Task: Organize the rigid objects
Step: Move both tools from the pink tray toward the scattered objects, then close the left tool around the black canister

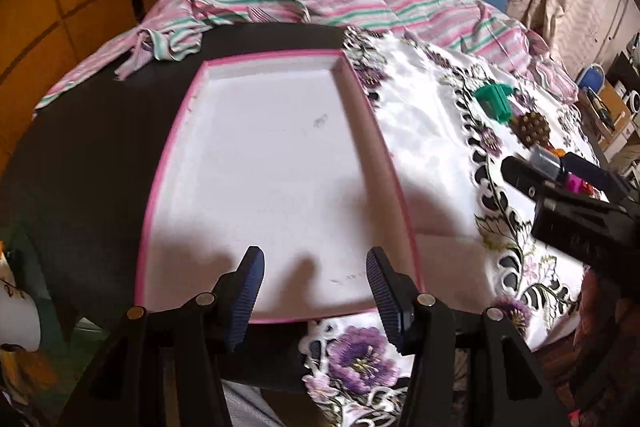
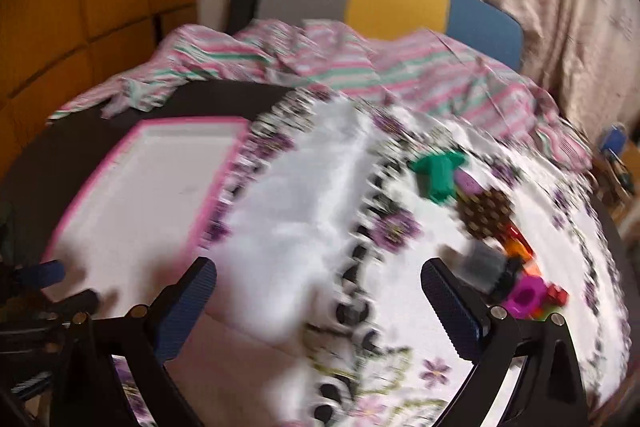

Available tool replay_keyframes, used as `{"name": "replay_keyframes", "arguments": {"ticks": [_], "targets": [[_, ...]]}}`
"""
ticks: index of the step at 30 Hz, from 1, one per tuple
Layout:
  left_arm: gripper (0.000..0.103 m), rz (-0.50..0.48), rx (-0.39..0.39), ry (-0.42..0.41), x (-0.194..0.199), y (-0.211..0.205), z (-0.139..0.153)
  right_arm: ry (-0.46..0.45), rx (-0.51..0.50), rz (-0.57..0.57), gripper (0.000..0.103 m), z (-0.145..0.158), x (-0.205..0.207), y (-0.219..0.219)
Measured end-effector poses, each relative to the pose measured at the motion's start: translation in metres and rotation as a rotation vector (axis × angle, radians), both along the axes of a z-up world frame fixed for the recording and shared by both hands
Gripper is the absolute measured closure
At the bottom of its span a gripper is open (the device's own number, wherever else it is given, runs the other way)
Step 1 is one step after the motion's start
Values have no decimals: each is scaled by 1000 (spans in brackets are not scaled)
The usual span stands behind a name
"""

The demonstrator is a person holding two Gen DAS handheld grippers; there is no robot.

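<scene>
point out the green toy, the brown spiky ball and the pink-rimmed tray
green toy [image 1: 494,101], left wrist view, its body
brown spiky ball [image 1: 533,129], left wrist view, studded top
pink-rimmed tray [image 1: 192,93], left wrist view, left rim

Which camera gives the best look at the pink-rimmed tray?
The left wrist view: the pink-rimmed tray lies sharp and nearly whole just ahead of the open left claw. The right wrist view catches it blurred, off to the left, its near end hidden.
</scene>
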State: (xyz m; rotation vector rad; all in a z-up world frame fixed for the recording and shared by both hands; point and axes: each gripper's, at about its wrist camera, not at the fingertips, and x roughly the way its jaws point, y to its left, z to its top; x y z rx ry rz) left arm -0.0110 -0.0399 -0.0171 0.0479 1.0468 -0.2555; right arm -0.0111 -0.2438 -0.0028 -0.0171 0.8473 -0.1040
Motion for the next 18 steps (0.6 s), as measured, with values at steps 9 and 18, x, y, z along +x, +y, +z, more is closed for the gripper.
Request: {"name": "replay_keyframes", "arguments": {"ticks": [9,18], "targets": [[49,-61,-19,7,-9,-16,-2,77,31,-244,1,-17,10,-93],[49,-63,-98,39,-12,-17,-5,121,55,-173,0,-30,40,-97]]}}
